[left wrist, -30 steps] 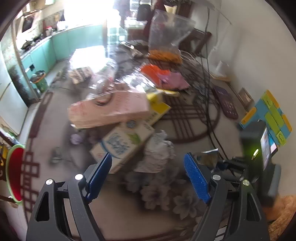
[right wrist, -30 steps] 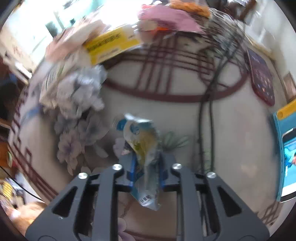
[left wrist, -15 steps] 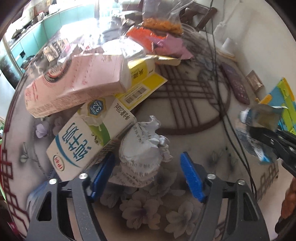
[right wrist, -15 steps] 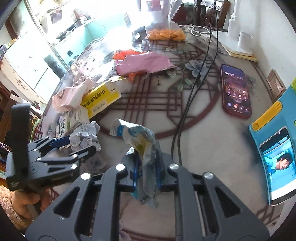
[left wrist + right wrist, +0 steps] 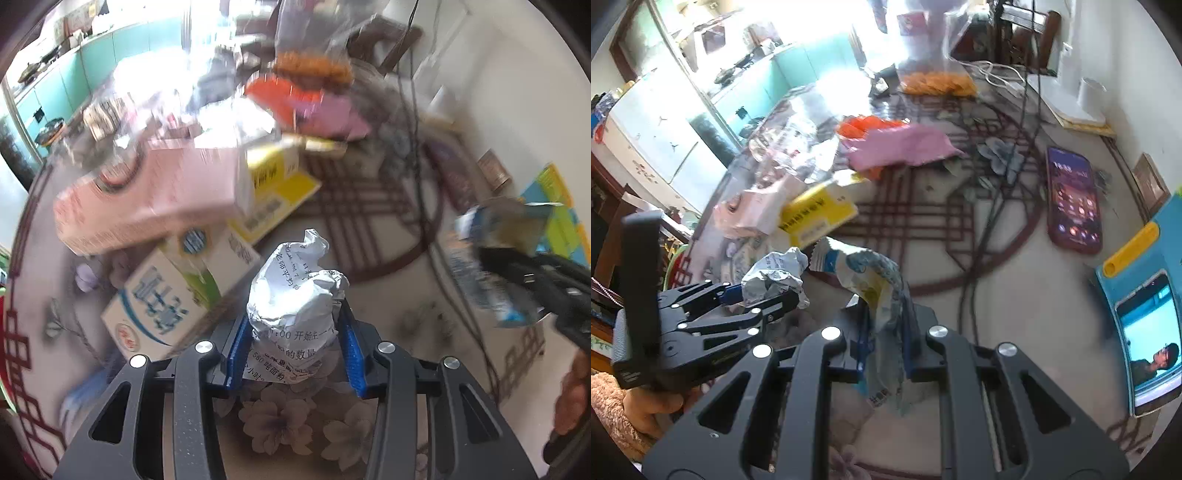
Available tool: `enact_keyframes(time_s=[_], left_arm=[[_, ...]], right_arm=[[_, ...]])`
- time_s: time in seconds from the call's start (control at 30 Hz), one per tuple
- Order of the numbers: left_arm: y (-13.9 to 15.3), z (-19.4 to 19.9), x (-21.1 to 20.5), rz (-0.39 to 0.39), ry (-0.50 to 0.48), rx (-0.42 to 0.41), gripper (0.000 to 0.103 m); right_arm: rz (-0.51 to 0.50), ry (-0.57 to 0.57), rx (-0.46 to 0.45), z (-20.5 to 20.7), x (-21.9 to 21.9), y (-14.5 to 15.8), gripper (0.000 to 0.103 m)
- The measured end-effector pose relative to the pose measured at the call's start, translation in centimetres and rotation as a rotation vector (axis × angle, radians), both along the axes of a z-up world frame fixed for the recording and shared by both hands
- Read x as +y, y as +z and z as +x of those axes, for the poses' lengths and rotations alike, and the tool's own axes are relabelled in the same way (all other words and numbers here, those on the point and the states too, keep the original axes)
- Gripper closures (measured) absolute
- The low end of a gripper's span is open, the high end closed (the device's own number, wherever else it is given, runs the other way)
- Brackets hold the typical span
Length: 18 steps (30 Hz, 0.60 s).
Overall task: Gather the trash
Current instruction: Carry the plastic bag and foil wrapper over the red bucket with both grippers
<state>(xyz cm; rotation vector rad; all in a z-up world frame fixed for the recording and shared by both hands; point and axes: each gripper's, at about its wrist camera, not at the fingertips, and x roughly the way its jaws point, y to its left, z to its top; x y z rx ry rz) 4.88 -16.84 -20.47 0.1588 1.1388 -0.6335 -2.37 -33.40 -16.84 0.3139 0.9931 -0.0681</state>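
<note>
My left gripper (image 5: 293, 345) is shut on a crumpled ball of printed white paper (image 5: 297, 295), held just above the flowered tablecloth. It shows in the right wrist view too (image 5: 775, 275), in the left gripper (image 5: 764, 299). My right gripper (image 5: 884, 343) is shut on a crumpled blue, white and yellow wrapper (image 5: 882, 295), held above the table. That wrapper also shows at the right of the left wrist view (image 5: 495, 258). More trash lies behind: a white and blue milk carton (image 5: 173, 295), a pink box (image 5: 147, 199), a yellow box (image 5: 816, 216).
A pink bag (image 5: 901, 147) and an orange bag (image 5: 864, 123) lie farther back. A dark phone (image 5: 1073, 201), black cables (image 5: 982, 236), a blue stand with a phone (image 5: 1145, 332) and a bag of orange snacks (image 5: 938, 79) are on the table.
My left gripper has closed on the paper ball and raised it slightly. My right gripper has lifted the wrapper up and away from the table.
</note>
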Motion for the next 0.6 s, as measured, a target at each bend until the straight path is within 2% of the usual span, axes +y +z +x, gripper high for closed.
enact_keyframes(time_s=[0.17, 0.3, 0.6], left_arm=[[4.1, 0.0, 2.1, -0.048, 0.036, -0.084, 0.062], [6.9, 0.5, 5.2, -0.084, 0.114, -0.143, 0.062], [9.5, 2.1, 14.5, -0.110, 0.342, -0.202, 0.062]], right_arm=[[0.003, 0.036, -0.039, 1.1, 1.8, 1.5, 0.088], [0.000, 0.077, -0.071, 2.1, 3.7, 2.8, 0.088], [-0.004, 0.182, -0.132, 4.3, 9.3, 5.4, 0.088]])
